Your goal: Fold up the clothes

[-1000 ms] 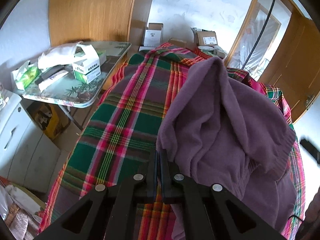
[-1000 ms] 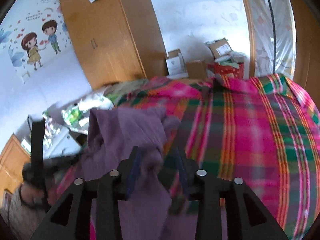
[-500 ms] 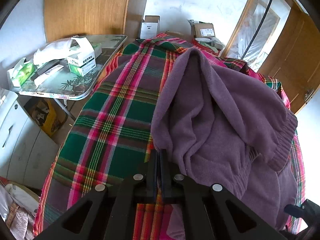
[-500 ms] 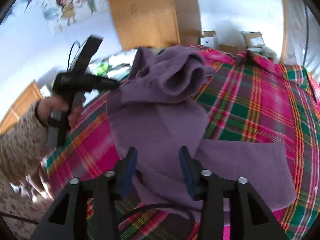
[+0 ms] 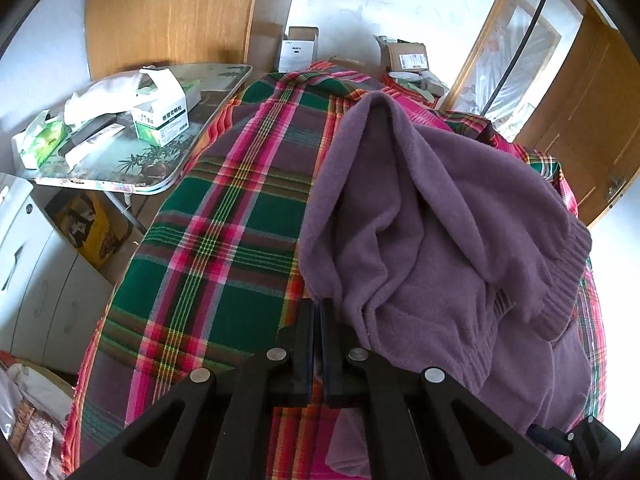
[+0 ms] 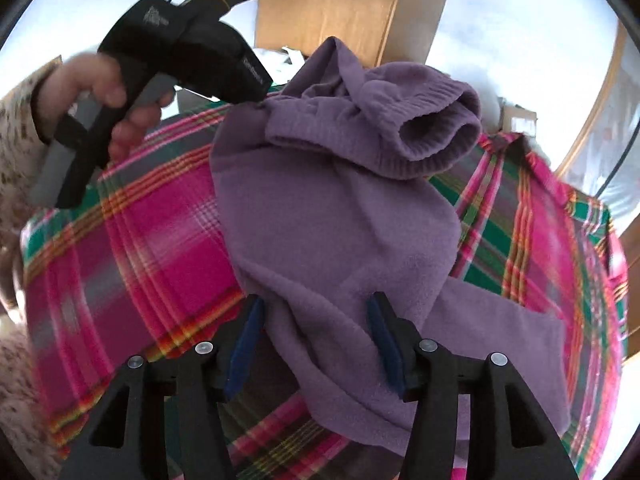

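Note:
A purple knit sweater [image 5: 440,220] hangs bunched over a red and green plaid blanket [image 5: 224,240]. My left gripper [image 5: 317,304] is shut on its near left edge and holds that part lifted. In the right wrist view a hand [image 6: 108,92] holds that gripper up at the upper left. The sweater [image 6: 320,220] drapes down from it, with a ribbed cuff [image 6: 432,132] rolled at the top. My right gripper [image 6: 316,312] is open low over the blanket [image 6: 152,240]. Sweater cloth lies between its blue pads [image 6: 246,336], unpinched.
A side table [image 5: 120,168] with tissue boxes stands left of the bed, and a white cabinet [image 5: 36,272] sits nearer. A wooden wardrobe [image 5: 168,12] and cardboard boxes [image 5: 404,58] are at the back. A wooden door [image 5: 580,100] is on the right.
My right gripper has swung round to face the hanging sweater, come close to it and opened wider. The left gripper stays shut on the sweater and has shifted only slightly.

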A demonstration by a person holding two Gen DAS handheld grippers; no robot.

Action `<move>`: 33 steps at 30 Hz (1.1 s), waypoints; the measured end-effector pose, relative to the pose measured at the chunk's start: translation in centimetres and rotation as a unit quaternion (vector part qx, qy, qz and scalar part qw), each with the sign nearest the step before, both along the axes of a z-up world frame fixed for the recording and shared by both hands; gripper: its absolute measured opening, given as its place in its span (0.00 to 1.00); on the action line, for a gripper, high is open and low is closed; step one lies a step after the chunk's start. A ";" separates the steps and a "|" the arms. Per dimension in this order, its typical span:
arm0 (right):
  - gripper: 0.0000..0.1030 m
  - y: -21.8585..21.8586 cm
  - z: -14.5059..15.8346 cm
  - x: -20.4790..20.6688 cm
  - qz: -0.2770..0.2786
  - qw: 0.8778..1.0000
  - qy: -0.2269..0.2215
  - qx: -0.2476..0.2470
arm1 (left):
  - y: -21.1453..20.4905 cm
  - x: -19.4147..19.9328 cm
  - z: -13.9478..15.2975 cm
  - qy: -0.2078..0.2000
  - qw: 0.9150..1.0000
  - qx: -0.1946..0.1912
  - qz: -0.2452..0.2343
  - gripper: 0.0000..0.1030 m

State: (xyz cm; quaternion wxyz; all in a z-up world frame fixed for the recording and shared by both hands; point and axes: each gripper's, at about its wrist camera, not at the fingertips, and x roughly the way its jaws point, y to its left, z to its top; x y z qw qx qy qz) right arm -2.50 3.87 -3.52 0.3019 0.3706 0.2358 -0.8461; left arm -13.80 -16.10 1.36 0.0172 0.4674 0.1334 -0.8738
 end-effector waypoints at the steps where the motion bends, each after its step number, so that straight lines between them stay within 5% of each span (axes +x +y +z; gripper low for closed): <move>1: 0.48 0.3 0.0 -0.1 -0.007 1.000 0.002 -0.004 | 0.2 0.1 0.1 0.002 1.000 -0.002 -0.002 0.02; 3: 0.29 1.0 0.3 -0.5 -0.028 0.999 0.003 -0.016 | 0.6 0.3 0.4 0.007 1.000 -0.005 -0.006 0.02; 6: 0.15 2.5 0.8 -1.0 -0.062 0.997 0.006 -0.037 | 1.1 0.6 1.0 0.013 1.000 -0.008 -0.009 0.02; 21: 0.13 12.0 6.5 -0.1 -0.211 0.964 0.101 -0.126 | 7.2 3.5 4.0 0.044 0.996 0.031 -0.066 0.02; 29: 0.13 18.5 8.4 0.5 -0.292 0.937 0.141 -0.128 | 13.6 4.9 3.6 0.029 0.989 0.055 -0.133 0.02; 33: 0.14 20.4 7.6 -0.8 -0.315 0.934 0.124 -0.115 | 15.1 4.6 3.1 0.011 0.987 0.057 -0.151 0.02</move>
